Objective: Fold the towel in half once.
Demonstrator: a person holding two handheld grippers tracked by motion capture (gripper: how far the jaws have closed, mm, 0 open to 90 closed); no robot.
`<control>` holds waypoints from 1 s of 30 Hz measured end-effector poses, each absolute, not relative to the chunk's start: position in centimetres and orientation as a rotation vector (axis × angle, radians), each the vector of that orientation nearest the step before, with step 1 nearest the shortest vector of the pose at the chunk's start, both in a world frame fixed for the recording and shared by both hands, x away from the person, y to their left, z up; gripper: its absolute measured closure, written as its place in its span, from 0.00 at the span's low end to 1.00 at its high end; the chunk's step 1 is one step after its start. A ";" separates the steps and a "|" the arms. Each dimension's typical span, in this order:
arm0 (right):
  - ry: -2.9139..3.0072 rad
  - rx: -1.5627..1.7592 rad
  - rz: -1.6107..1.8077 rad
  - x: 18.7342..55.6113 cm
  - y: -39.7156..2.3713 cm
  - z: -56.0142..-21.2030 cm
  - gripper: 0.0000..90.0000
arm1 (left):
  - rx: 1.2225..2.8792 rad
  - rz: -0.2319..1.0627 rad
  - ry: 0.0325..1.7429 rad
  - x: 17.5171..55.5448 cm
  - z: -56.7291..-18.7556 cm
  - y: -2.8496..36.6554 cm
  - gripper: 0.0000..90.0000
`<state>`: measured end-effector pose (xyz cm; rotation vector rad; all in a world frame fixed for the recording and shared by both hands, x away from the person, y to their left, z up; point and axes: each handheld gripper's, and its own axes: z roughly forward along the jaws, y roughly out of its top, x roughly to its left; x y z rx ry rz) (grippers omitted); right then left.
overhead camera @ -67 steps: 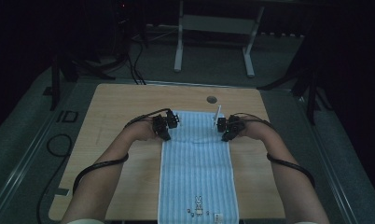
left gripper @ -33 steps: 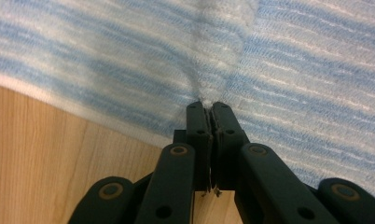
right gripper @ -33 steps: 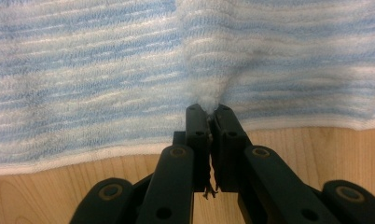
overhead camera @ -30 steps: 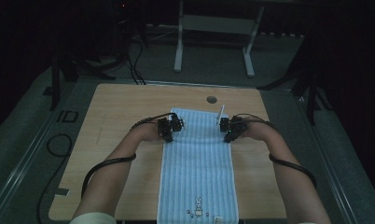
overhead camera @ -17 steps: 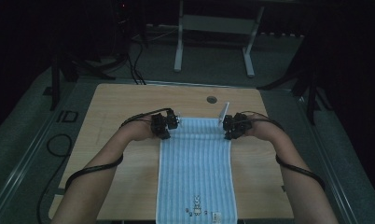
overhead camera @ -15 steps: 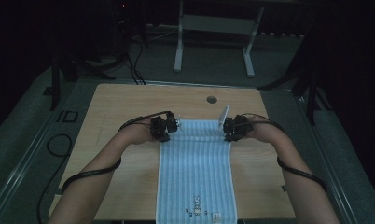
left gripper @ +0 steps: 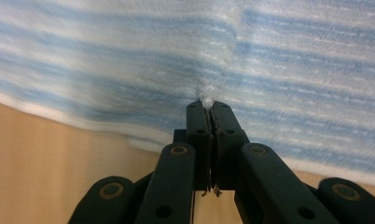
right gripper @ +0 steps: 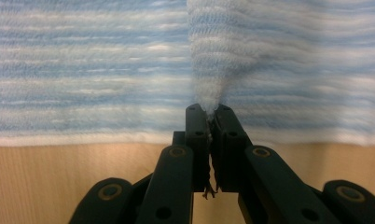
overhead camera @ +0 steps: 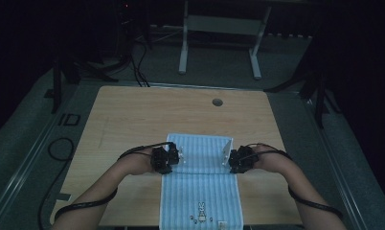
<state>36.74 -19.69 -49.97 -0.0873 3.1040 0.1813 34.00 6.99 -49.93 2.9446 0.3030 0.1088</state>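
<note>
While both grippers stay clenched on the far corners of the blue-and-white striped cloth towel [overhead camera: 200, 189], which lies on the light wooden table [overhead camera: 133, 115], left gripper [overhead camera: 175, 157] and right gripper [overhead camera: 230, 160] should travel level together so the fold, seemingly half done, lands square.

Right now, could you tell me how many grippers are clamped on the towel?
2: the left gripper pinches the towel at its left edge, the right gripper at its right edge.

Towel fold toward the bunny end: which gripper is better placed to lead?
Neither clearly. The left gripper and right gripper are level, each shut on a corner of the towel, the same way from the near hem. Move both together.
</note>
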 end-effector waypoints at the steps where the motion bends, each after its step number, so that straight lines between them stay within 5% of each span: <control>1: 3.111 -0.089 0.180 36.6 -19.7 -50.2 0.95 | 2.946 0.109 0.293 33.8 -50.2 7.0 0.97; 6: 3.131 -0.086 0.187 36.1 -19.6 -51.2 0.94 | 2.959 0.065 0.283 33.4 -51.1 6.9 0.96; 10: 3.146 -0.067 0.184 36.1 -19.8 -50.8 0.84 | 2.955 0.036 0.277 33.4 -50.6 7.1 0.82; 16: 3.070 0.000 0.261 37.4 -20.6 -47.6 0.76 | 2.880 0.150 0.381 35.6 -47.6 8.4 0.72; 25: 3.024 0.123 0.315 43.0 -20.2 -45.1 0.66 | 2.884 0.209 0.644 41.9 -48.0 9.5 0.61; 30: 3.000 0.194 0.245 47.2 -19.6 -46.7 0.65 | 2.873 0.206 0.689 44.8 -49.3 9.2 0.54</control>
